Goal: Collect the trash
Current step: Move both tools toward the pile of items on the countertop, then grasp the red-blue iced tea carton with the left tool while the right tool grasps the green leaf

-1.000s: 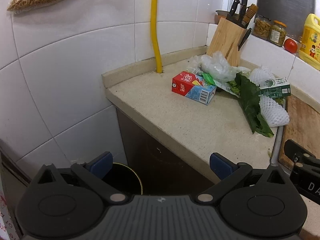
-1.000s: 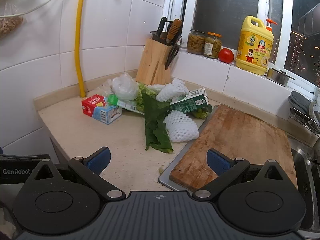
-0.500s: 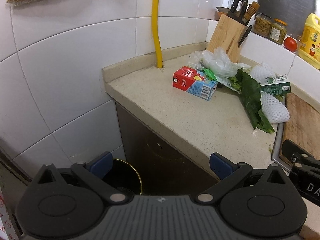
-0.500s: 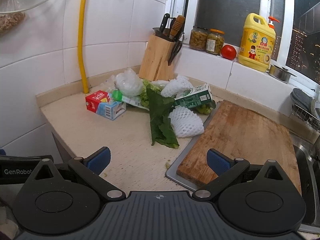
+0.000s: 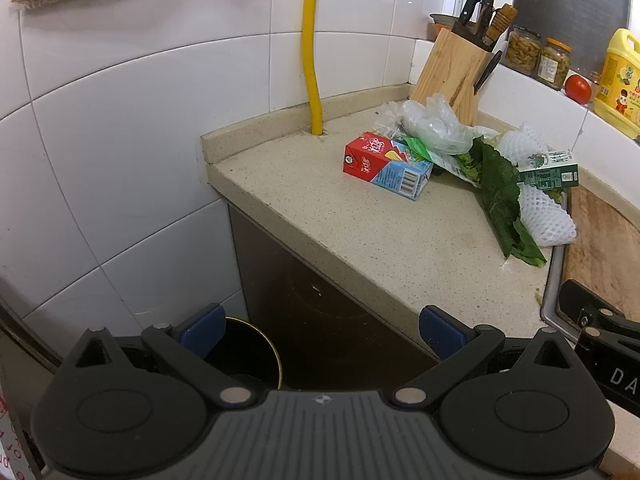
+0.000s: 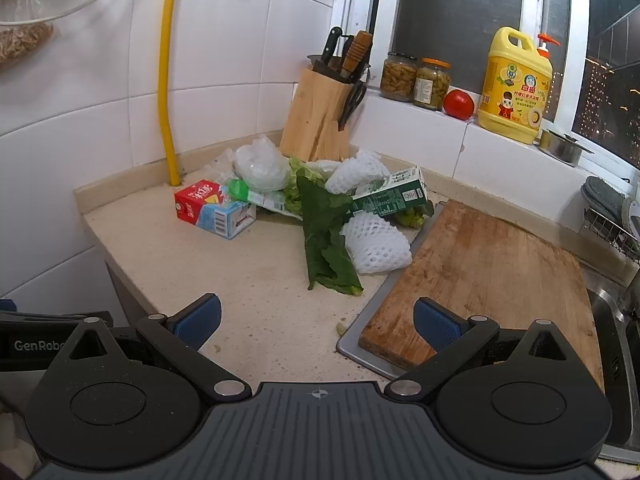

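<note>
Your counter (image 6: 248, 280) fills the corner under the white tiled wall, with the wooden cutting board (image 6: 492, 276) on its tray at 3 o'clock of the trash and the knife block (image 6: 320, 120) standing behind it. All the trash sits in one heap toward the back of the counter, at about 12 o'clock from your right gripper (image 6: 316, 320), and well apart from both grippers. From your left gripper (image 5: 320, 332) the heap lies off at about 1 o'clock, across the counter edge, so your right gripper looks the nearer one.

The long green leaf (image 6: 324, 240) runs from the heap toward you, its long axis roughly at 12 to 6. White foam netting (image 6: 376, 244) lies just beside it at 3 o'clock, touching the board's tray. The green carton (image 6: 392, 196) rests tilted on top of the netting. The red and blue carton (image 6: 212, 208) lies on its side at 9 o'clock of the leaf, with a crumpled plastic bag (image 6: 260, 166) behind it.

Both grippers are spread wide and hold nothing. The black bin (image 5: 248, 348) sits below the counter, directly under your left gripper.
</note>
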`<action>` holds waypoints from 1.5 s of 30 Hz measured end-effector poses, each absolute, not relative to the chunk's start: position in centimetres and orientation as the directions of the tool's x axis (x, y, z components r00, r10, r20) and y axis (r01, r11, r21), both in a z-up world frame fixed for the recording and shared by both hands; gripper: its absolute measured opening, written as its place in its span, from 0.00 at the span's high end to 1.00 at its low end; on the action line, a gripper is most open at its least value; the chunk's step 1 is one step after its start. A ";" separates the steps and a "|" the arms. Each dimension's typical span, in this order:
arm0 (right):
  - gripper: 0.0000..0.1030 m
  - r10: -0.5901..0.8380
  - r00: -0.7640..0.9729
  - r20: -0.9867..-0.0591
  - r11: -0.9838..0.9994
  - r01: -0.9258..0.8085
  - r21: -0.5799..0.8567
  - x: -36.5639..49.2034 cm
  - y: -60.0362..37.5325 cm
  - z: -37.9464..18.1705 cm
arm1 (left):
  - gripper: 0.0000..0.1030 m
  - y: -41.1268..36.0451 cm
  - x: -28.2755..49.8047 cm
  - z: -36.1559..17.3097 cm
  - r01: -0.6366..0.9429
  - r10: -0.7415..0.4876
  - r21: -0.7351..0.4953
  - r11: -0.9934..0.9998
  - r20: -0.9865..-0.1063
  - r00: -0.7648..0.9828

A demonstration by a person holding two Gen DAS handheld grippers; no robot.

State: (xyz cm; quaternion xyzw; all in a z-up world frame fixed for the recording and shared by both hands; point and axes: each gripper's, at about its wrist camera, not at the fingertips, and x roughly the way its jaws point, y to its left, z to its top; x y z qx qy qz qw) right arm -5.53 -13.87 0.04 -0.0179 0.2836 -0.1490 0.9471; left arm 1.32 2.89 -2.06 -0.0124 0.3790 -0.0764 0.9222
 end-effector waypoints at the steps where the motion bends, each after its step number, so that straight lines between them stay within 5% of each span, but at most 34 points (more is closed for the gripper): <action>1: 0.00 -0.292 0.794 -0.533 0.955 0.273 -0.118 -5.5 -13.9 0.0 | 0.03 2.9 1.3 -2.1 0.132 -0.151 -0.081 0.988 -0.697 0.701; 29: 0.00 -0.295 0.761 -0.577 0.954 0.271 -0.129 -5.8 -14.1 -0.8 | 0.05 2.6 1.3 -3.4 0.182 -0.221 -0.135 0.974 -0.744 0.631; 45: 0.00 -0.248 0.787 -0.565 0.968 0.228 -0.107 -0.1 -18.0 -0.6 | 0.05 0.2 7.4 -1.5 0.160 -0.151 -0.048 0.986 -0.666 0.730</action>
